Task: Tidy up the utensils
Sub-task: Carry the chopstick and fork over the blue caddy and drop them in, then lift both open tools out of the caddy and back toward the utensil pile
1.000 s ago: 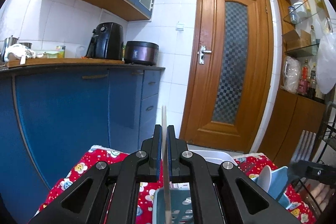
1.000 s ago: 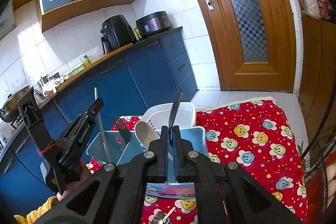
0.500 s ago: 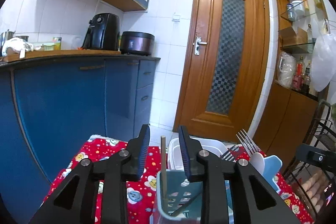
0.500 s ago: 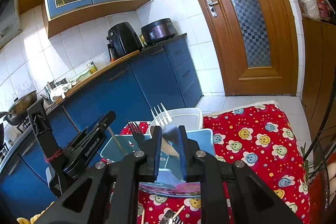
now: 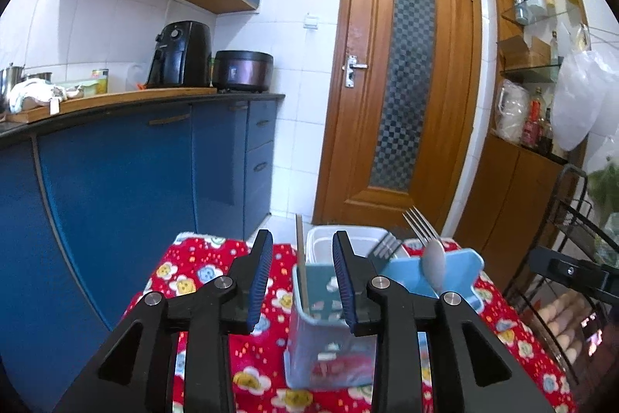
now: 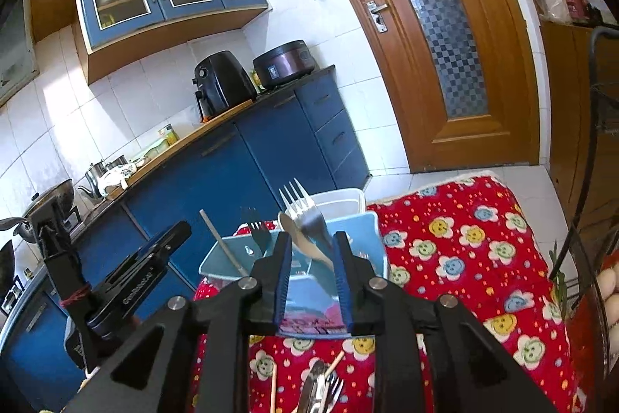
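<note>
A light blue utensil holder (image 5: 329, 312) (image 6: 294, 281) stands on the red flowered cloth. A chopstick (image 5: 301, 258) (image 6: 222, 242) stands in its left compartment. A silver fork (image 5: 419, 224) (image 6: 300, 202), a spoon (image 5: 433, 264) (image 6: 296, 235) and a dark fork (image 6: 258, 233) stand in the others. My left gripper (image 5: 303, 277) is open and empty around the chopstick compartment. My right gripper (image 6: 311, 269) is open and empty just before the holder. Loose utensils (image 6: 319, 386) lie on the cloth below it.
A white plastic tub (image 5: 340, 239) (image 6: 340, 200) sits behind the holder. Blue cabinets (image 5: 135, 180) run along the left. A wooden door (image 5: 402, 84) is behind. A black wire rack (image 5: 572, 219) stands at the right.
Both grippers opened. The left let go of the chopstick and the right let go of the silver fork, both now standing in the holder. Both grippers drew back a little.
</note>
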A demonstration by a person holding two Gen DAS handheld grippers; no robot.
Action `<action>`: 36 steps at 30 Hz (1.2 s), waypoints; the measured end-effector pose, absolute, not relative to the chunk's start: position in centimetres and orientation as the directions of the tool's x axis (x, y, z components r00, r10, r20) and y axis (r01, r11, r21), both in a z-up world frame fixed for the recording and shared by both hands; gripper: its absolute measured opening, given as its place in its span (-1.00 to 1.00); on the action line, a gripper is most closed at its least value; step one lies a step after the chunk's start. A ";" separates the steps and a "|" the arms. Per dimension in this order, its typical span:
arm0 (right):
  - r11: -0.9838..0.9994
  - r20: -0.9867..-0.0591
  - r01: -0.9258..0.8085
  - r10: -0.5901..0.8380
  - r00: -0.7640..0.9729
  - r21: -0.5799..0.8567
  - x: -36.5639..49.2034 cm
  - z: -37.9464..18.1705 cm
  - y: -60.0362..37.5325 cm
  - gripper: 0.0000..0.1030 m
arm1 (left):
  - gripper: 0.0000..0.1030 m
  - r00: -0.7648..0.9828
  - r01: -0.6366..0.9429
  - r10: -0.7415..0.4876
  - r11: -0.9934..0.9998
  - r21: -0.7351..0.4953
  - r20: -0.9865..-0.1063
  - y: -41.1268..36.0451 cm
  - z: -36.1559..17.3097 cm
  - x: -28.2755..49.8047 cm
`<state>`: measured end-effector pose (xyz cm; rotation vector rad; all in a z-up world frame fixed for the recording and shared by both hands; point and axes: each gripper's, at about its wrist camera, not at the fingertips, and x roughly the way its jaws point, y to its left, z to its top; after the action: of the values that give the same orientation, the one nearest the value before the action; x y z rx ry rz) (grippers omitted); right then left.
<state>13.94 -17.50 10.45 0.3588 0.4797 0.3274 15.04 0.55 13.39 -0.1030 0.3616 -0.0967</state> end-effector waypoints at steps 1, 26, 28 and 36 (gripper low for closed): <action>0.886 -0.388 -0.217 0.385 0.837 0.410 13.6 10.3 -17.6 -0.53 | -0.37 0.927 0.079 -0.115 0.990 -0.116 -0.356 0.5 13.4 14.6; 0.871 -0.499 -0.113 0.375 0.781 0.478 9.1 4.1 -19.5 -0.52 | -0.37 0.795 0.124 -0.202 0.977 -0.174 -0.572 -0.8 7.8 9.8; 0.874 -0.509 -0.099 0.366 0.779 0.476 9.0 3.5 -19.6 -0.52 | -0.37 0.782 0.131 -0.211 0.975 -0.177 -0.586 -1.2 7.3 9.9; 0.895 -0.562 -0.051 0.322 0.762 0.443 8.9 1.2 -20.2 -0.51 | -0.37 0.721 0.164 -0.257 0.966 -0.202 -0.643 -3.0 5.0 10.6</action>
<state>8.87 -20.20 1.20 0.4228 0.6784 0.2095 10.55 -2.98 5.04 -0.1341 0.7295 -0.2332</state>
